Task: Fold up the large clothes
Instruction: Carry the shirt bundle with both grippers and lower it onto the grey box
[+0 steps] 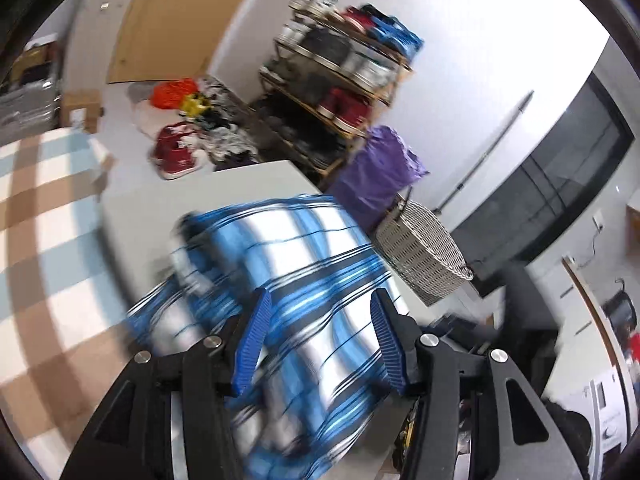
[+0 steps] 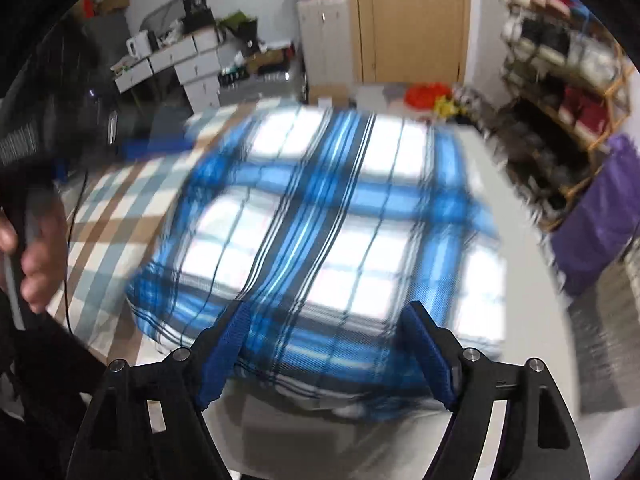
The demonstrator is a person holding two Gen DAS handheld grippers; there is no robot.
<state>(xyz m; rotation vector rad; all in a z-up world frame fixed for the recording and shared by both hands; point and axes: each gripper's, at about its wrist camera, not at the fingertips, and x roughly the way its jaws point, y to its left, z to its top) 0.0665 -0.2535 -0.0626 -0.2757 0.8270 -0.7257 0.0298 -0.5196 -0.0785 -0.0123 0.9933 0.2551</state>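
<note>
Cloth is what we handle here: a blue plaid shirt, already folded into a thick square, lies on the white table. We judge it soft, light and floppy, best pinched at a folded edge. Our right gripper and left gripper both stand apart, holding nothing. Only the left view shows the wicker basket; only the right shows a hand.

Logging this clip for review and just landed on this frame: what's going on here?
A person is folding a blue and white plaid garment with a handheld gripper in each hand. It lies on a white table as a squarish folded bundle. The left gripper and right gripper both stand open above its near edge, pinching nothing. Both views are motion-blurred. A wicker basket sits beside the table.
</note>
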